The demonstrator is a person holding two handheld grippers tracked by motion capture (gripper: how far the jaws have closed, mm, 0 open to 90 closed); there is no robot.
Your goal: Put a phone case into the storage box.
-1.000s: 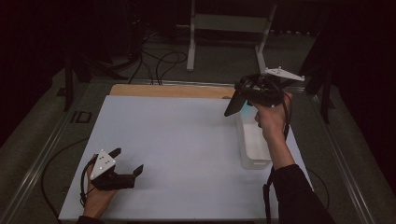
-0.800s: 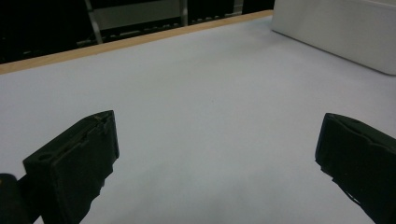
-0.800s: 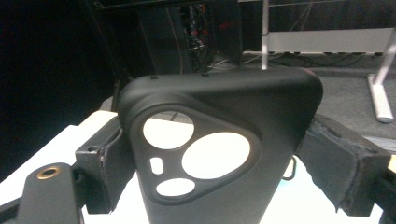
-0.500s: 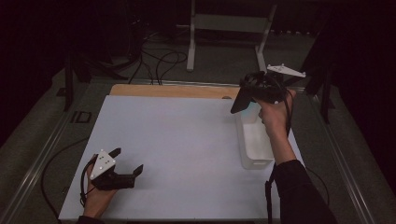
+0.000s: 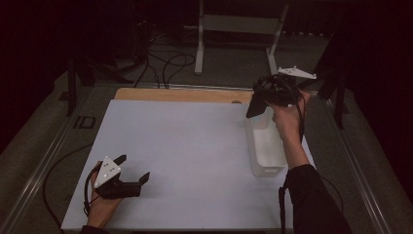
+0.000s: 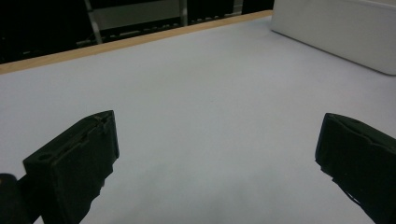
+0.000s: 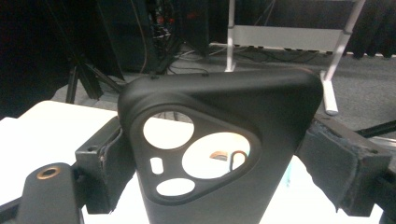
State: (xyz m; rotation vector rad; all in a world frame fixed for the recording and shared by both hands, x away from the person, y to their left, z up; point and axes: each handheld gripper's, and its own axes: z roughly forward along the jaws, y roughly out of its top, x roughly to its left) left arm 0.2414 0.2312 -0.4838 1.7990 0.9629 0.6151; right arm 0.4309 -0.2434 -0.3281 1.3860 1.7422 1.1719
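Note:
A black phone case (image 7: 219,154) with a triangular camera cut-out stands upright between the jaws of my right gripper (image 7: 224,161), which is shut on its sides. In the high view this gripper (image 5: 260,99) holds the case (image 5: 254,106) in the air above the far end of a white bin (image 5: 253,146) at the table's right side. My left gripper (image 5: 134,167) rests low at the near left of the table. Its jaws are wide apart in the left gripper view, and the left gripper (image 6: 215,154) holds nothing.
A white table top (image 5: 185,141) has a wooden strip (image 5: 180,94) along its far edge. The white bin (image 6: 336,28) appears far off to the right of the left gripper. Beyond the table are metal frame legs (image 5: 199,44) and floor cables (image 5: 165,63).
The right gripper with the phone case has shifted a little to the right over the bin's far end. The left gripper has not moved.

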